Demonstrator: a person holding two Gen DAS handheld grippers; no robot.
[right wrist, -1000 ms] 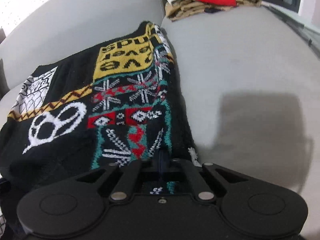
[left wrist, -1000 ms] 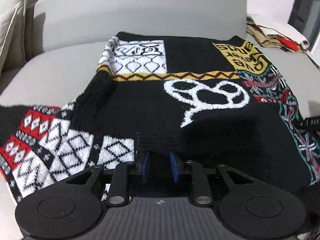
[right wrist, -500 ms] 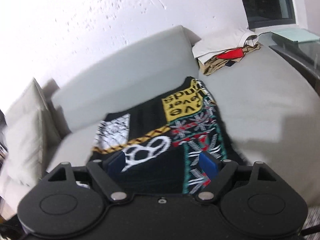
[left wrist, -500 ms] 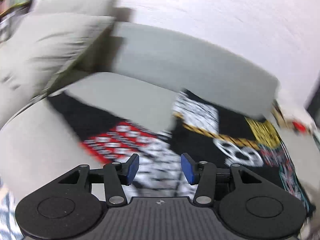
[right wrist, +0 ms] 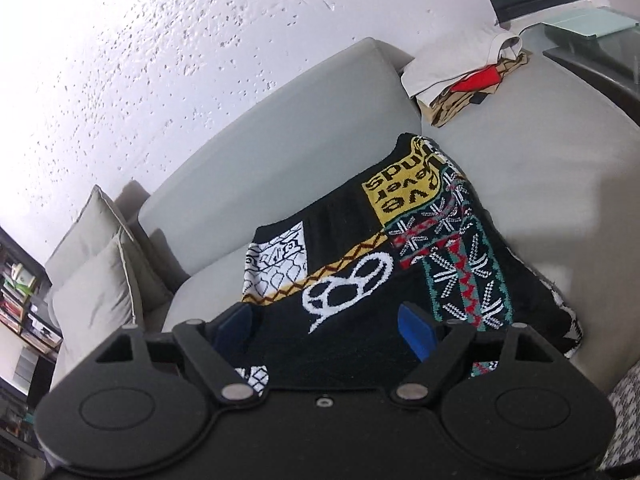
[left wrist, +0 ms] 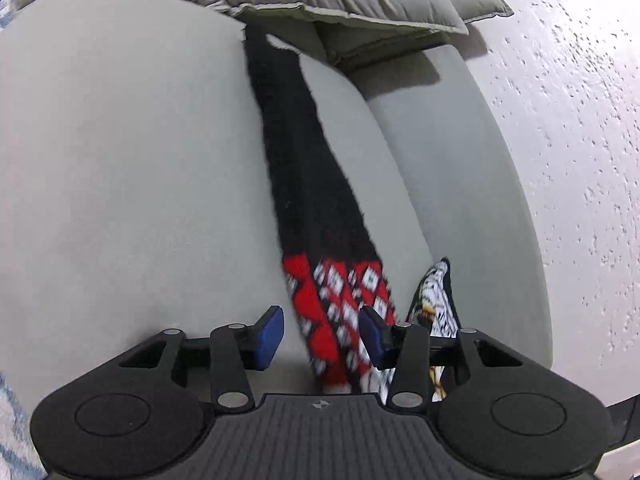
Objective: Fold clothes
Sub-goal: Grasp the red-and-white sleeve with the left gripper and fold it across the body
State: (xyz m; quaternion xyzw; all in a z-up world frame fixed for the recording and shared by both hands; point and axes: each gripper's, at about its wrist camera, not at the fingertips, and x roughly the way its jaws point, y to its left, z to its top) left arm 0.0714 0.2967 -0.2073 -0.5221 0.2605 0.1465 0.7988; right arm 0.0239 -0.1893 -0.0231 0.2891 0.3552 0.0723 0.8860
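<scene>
A black patterned knit sweater (right wrist: 360, 264) lies on the grey sofa seat (right wrist: 560, 168), its body folded, with a yellow lettered patch and a white ring motif facing up. Its long sleeve (left wrist: 304, 184) stretches out straight across the seat toward the cushions, black at the far end, red and white diamonds near me. My left gripper (left wrist: 322, 336) hovers open over the sleeve's patterned part, holding nothing. Raised above the sweater's near edge, my right gripper (right wrist: 326, 328) is open wide and empty.
A pile of folded clothes (right wrist: 464, 76) sits at the far right end of the sofa. Grey cushions (left wrist: 340, 4) lie beyond the sleeve's end; two cushions (right wrist: 96, 280) lean at the sofa's left. A textured white wall (right wrist: 200, 60) rises behind the backrest. A shelf (right wrist: 20, 312) stands at left.
Both grippers let go of the sweater's hem and opened. The left one swung left to face along the outstretched sleeve. The right one lifted up and back from the sweater.
</scene>
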